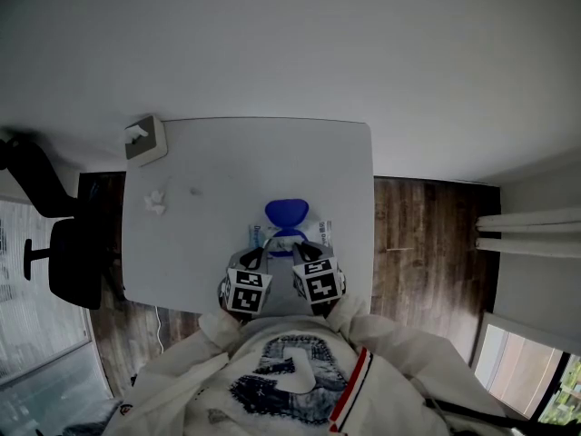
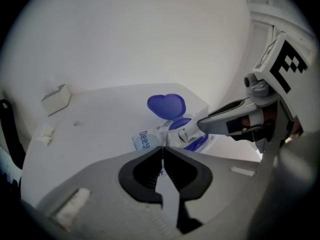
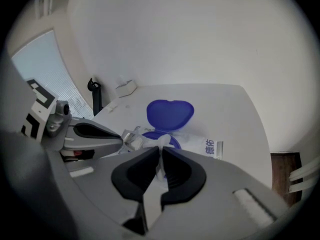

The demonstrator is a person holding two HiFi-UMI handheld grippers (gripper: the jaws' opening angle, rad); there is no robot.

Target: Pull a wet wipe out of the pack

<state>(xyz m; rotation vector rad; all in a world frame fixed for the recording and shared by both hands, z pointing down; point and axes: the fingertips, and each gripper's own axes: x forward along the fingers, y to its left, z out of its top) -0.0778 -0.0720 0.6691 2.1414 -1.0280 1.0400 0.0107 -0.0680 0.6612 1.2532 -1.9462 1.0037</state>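
Right claw (image 3: 161, 151) is clamped on the wipe (image 3: 160, 141), a white tuft poking up from the pack (image 3: 209, 147). The blue lid (image 3: 170, 114) stands flipped open just behind it. Left claw (image 2: 162, 150) is closed too, pinching the pack's crinkled edge. The pack lies at the near side of the white counter (image 1: 236, 153), close to the person. Out at the far left sits a crumpled tissue (image 1: 156, 202), with a box (image 1: 145, 140) on the corner.

Left tool (image 2: 162, 149), right tool (image 3: 161, 150) pinched (both angled down).
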